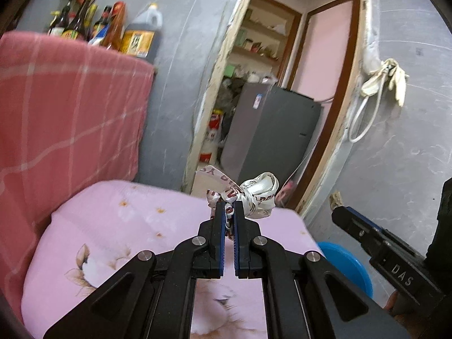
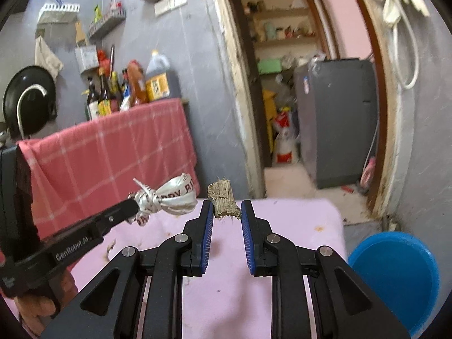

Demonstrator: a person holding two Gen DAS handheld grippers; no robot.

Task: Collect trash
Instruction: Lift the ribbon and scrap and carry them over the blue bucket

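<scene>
Left fingers (image 1: 242, 212) pinched the knotted ribbon (image 1: 254, 197); right gripper (image 2: 226, 212) clamped a wood scrap (image 2: 223, 200) at its tips; both hung above the pink table (image 2: 296, 226); carrying step, I'd judge; next, release over the blue bin (image 2: 395, 276)

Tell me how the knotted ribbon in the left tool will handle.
The ribbon looks floppy: loose tails hang below the left tool. Probably light, held by its thin end alone. Its satin sheen suggests it may slip, though the knot should help.
</scene>
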